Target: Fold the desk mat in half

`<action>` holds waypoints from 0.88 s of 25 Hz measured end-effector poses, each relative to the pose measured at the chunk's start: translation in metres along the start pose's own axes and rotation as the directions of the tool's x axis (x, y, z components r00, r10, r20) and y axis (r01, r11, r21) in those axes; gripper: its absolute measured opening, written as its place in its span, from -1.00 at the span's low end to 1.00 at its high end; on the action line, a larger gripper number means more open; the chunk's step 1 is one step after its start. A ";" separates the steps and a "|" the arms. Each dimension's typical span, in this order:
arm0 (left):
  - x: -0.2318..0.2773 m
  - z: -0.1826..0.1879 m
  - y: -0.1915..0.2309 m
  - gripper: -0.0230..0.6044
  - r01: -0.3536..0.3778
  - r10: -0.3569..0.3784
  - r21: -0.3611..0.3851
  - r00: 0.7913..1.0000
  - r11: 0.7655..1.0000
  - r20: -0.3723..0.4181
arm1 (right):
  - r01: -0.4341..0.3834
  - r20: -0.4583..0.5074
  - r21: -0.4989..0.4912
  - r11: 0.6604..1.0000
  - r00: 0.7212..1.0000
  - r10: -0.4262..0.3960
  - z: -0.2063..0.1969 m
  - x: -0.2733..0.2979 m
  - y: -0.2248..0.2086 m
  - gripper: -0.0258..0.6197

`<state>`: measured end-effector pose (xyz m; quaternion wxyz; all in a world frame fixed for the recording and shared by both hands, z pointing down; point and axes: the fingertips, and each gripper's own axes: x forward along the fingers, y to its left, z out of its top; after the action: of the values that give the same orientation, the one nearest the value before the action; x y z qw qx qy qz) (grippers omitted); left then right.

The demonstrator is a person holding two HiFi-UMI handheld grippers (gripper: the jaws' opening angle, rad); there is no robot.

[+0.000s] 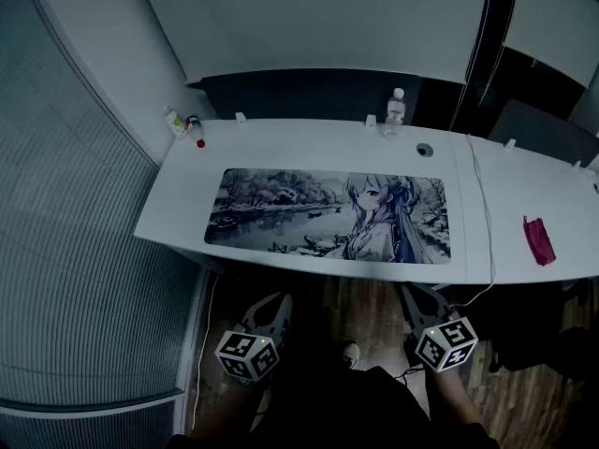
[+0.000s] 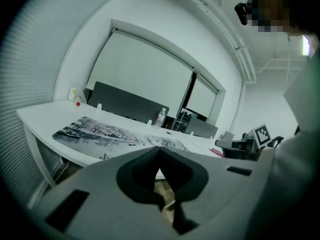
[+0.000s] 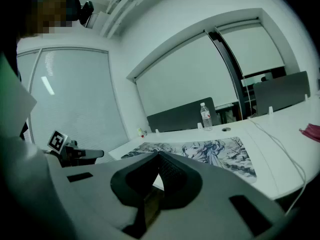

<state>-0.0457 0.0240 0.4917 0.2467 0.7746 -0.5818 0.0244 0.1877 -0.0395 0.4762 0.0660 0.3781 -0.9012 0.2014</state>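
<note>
The desk mat (image 1: 332, 215), printed with a pale anime figure and a lake scene, lies flat and unfolded on the white desk (image 1: 309, 143). It also shows in the left gripper view as desk mat (image 2: 100, 132) and in the right gripper view as desk mat (image 3: 210, 151). Both grippers hang below the desk's front edge, over the wooden floor, apart from the mat. My left gripper (image 1: 277, 300) is near the mat's left half and is shut, its jaws meeting at the tip (image 2: 159, 148) with nothing held. My right gripper (image 1: 416, 294) is shut and empty too (image 3: 159, 155).
A water bottle (image 1: 395, 110) stands at the desk's back edge by a cable hole (image 1: 425, 149). Small bottles (image 1: 180, 124) sit at the back left corner. A red cloth (image 1: 538, 239) and a white cable (image 1: 482, 213) lie right of the mat. A dark partition (image 1: 309, 96) runs behind.
</note>
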 end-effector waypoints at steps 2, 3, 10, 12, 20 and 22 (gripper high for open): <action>0.000 0.000 0.000 -0.91 0.000 0.000 0.001 1.000 1.000 0.000 | 0.000 0.000 -0.001 1.000 1.000 0.000 0.001 0.000 -0.001 -0.85; 0.000 0.000 0.000 -0.91 -0.001 0.001 0.001 1.000 1.000 0.000 | 0.000 -0.001 -0.002 1.000 1.000 0.000 0.001 0.000 -0.001 -0.85; -0.001 0.000 0.000 -0.91 -0.011 0.011 -0.001 1.000 1.000 0.001 | -0.006 0.026 -0.013 1.000 1.000 0.007 0.006 0.001 -0.001 -0.85; -0.001 -0.001 0.001 -0.91 -0.014 0.014 -0.003 1.000 1.000 0.001 | -0.002 0.026 -0.014 1.000 1.000 0.002 0.006 0.002 -0.002 -0.84; -0.002 -0.004 0.001 -0.91 -0.033 0.032 -0.020 0.999 0.999 -0.016 | 0.003 0.024 0.017 1.000 1.000 -0.003 0.004 0.002 -0.010 -0.84; -0.007 -0.001 0.004 -0.91 -0.051 0.051 -0.022 0.999 0.998 -0.010 | -0.011 0.021 0.011 1.000 1.000 0.011 0.005 0.006 -0.008 -0.85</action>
<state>-0.0512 0.0296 0.4920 0.2575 0.7567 -0.6003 0.0279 0.1890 -0.0503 0.4755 0.0533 0.3756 -0.9027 0.2028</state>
